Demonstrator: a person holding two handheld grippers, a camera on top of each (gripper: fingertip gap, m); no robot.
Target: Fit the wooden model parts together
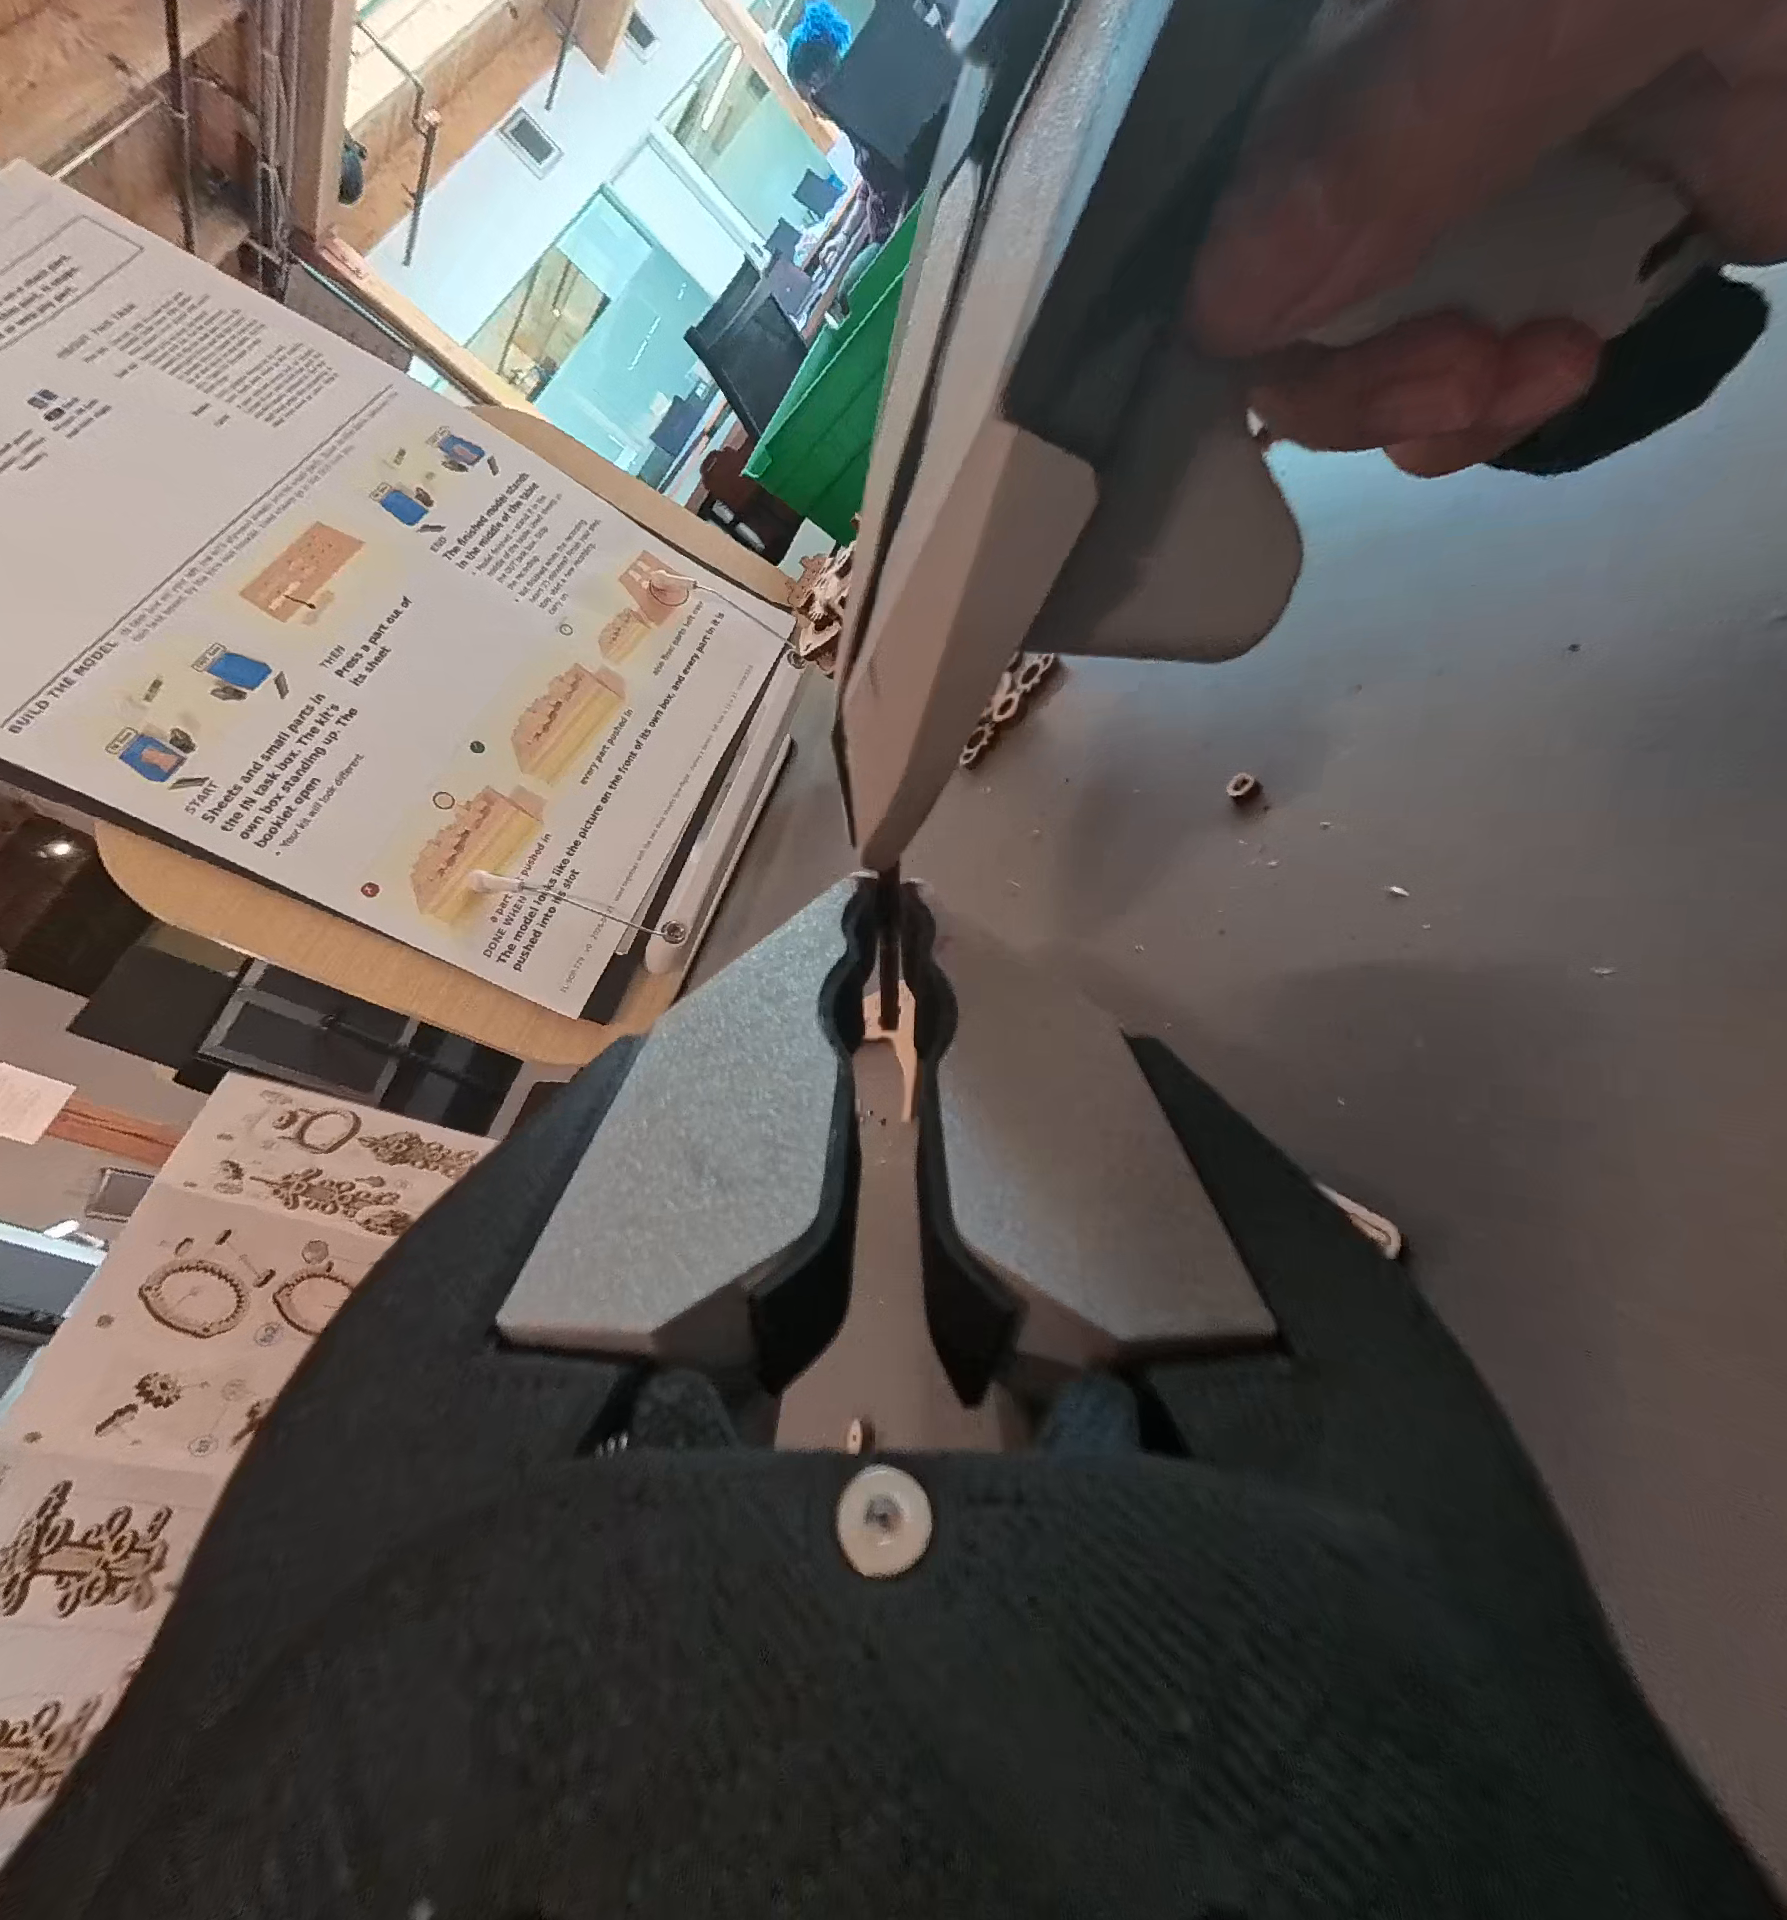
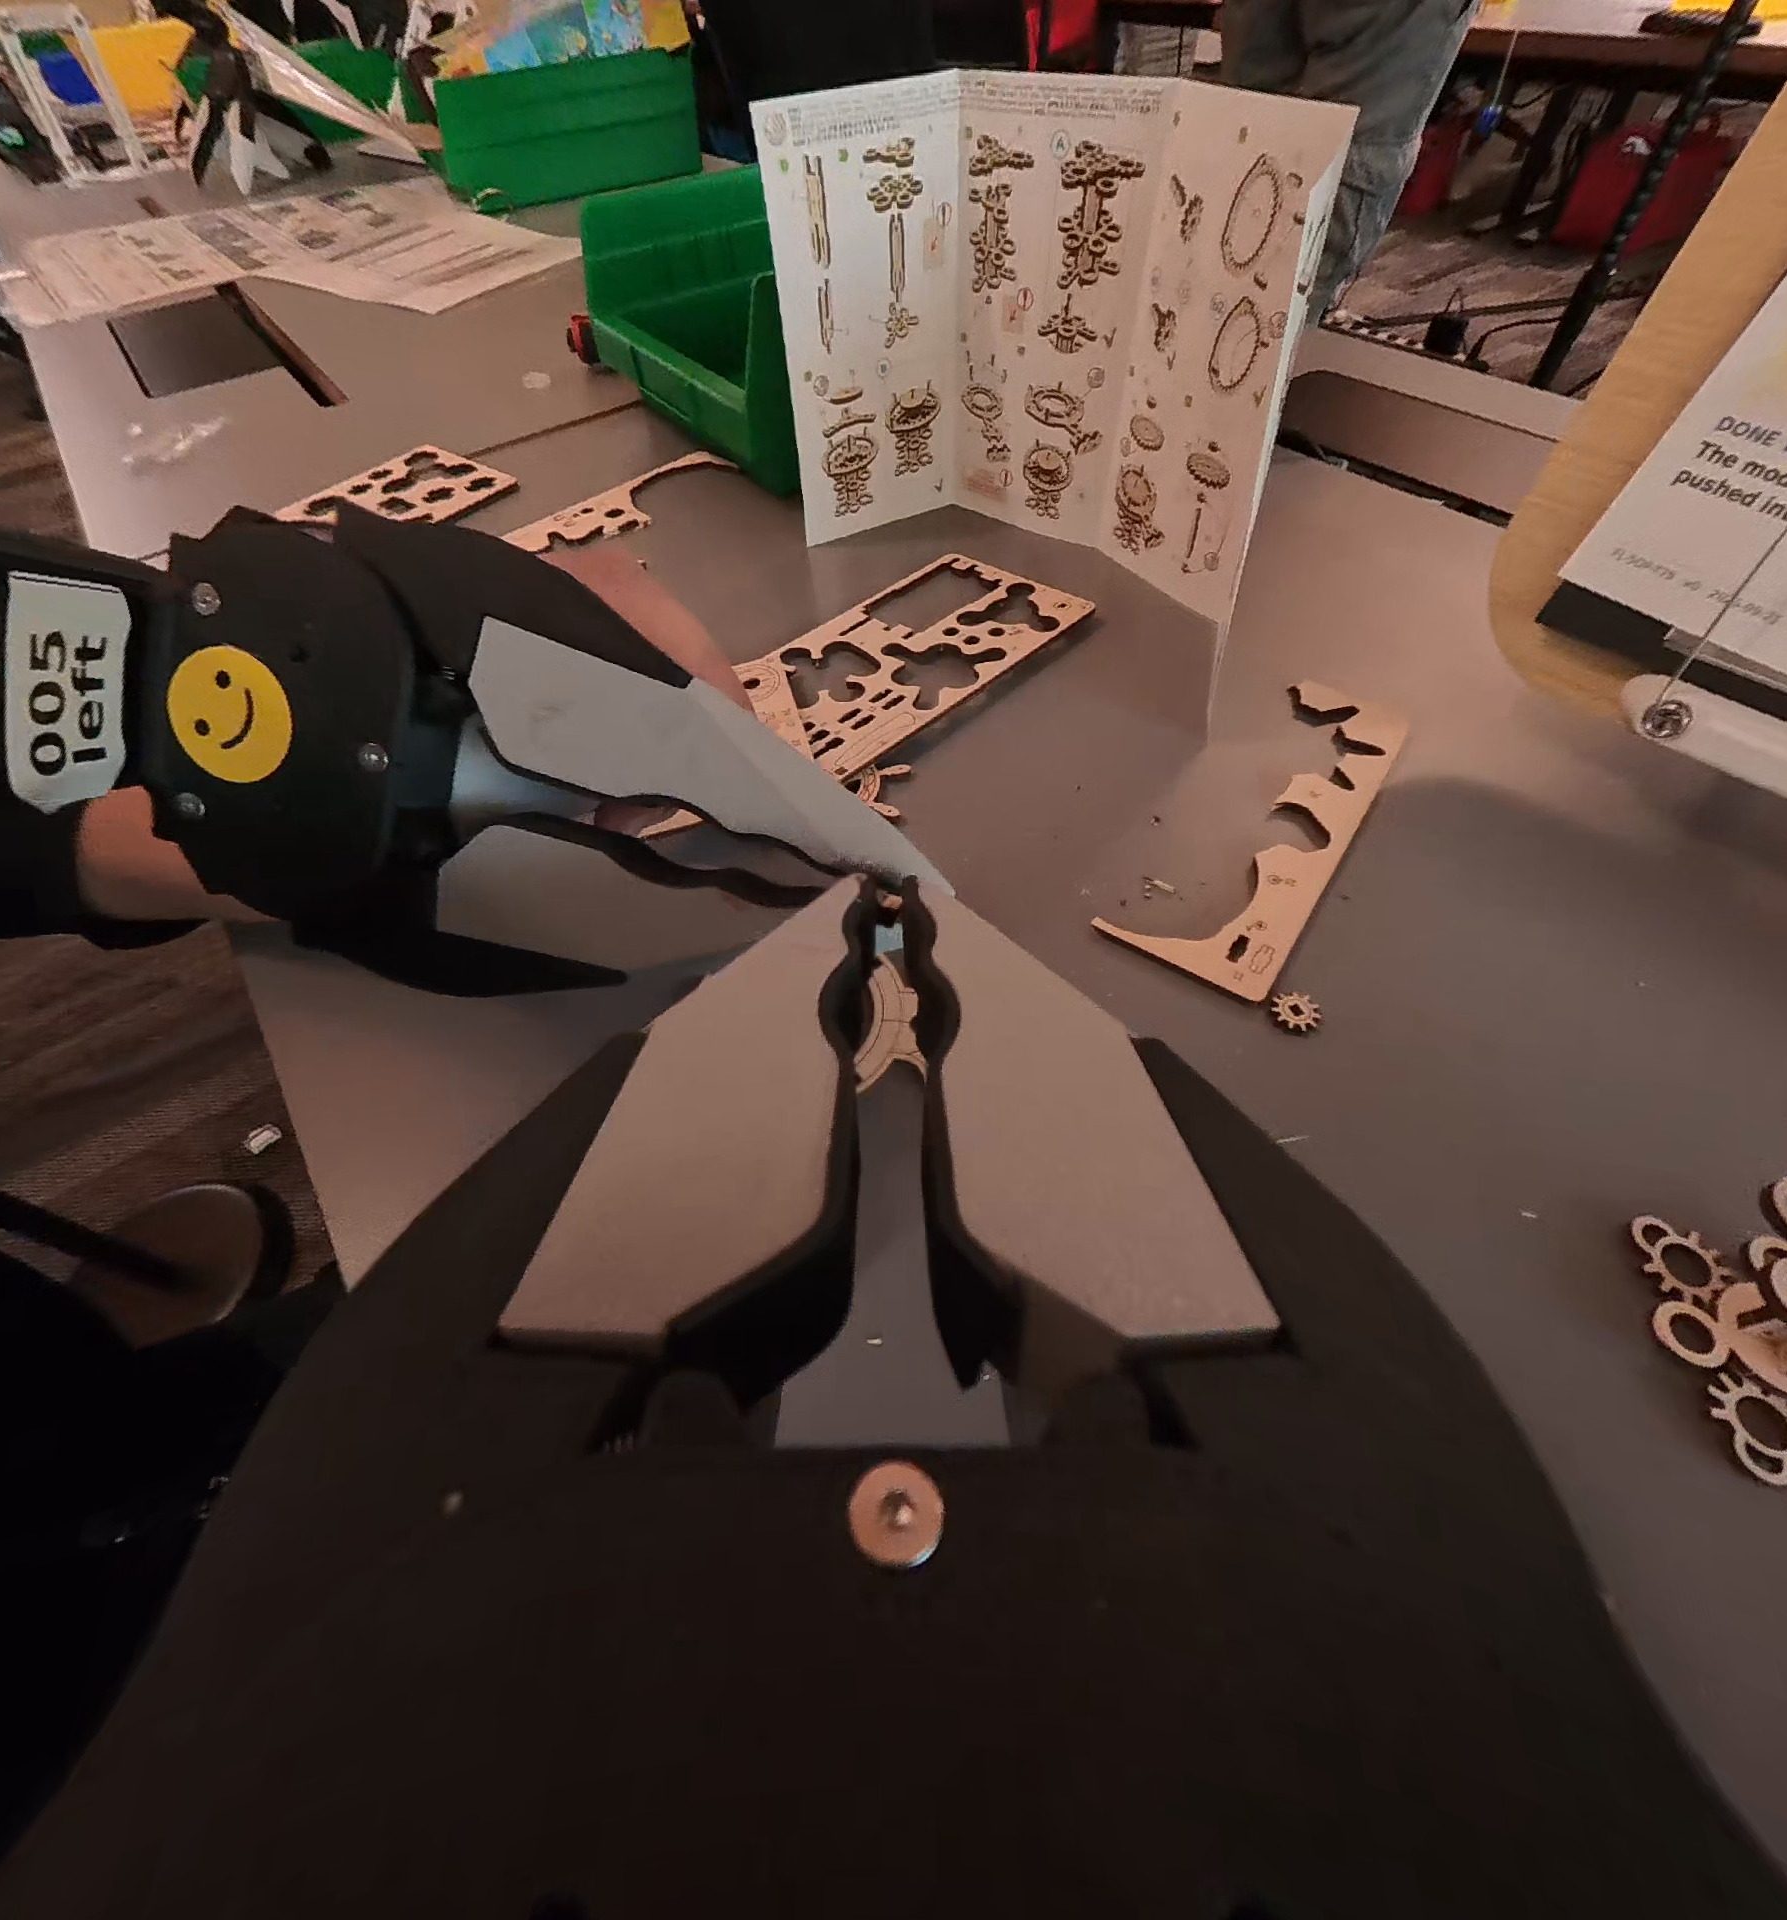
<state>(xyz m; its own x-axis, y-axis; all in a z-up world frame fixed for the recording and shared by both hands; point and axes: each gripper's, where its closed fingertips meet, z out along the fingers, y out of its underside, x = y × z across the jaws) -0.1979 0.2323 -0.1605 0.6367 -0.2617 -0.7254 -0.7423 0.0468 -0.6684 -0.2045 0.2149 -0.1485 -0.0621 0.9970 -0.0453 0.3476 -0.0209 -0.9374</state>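
My left gripper point(image 1: 884, 914) is shut on a thin flat wooden part point(image 1: 905, 1086), seen edge-on between its fingers. In the right wrist view this part point(image 2: 889, 1029) shows as a pale curved piece just below the fingertips. My right gripper point(image 2: 889, 904) is shut on a small dark wooden piece point(image 2: 887, 912) at its very tips. The two grippers meet tip to tip above the grey table point(image 2: 1491, 1091). The left gripper point(image 2: 847, 878) comes in from the left. The right gripper point(image 1: 873, 847) comes down from above, held by a hand.
A fold-out booklet point(image 2: 1055, 312) stands at the back. Punched wooden sheets point(image 2: 920, 655) and a sheet offcut point(image 2: 1273, 842) lie near a small gear point(image 2: 1294, 1010). A partly built wooden model point(image 2: 1762, 1330) lies at the right. Green bins point(image 2: 691, 312) stand behind; an instruction stand point(image 1: 349, 623) is nearby. The tips of both grippers are at nearly the same place. Both grippers' tips are roughly 15 cm from the small gear point(image 2: 1294, 1010).
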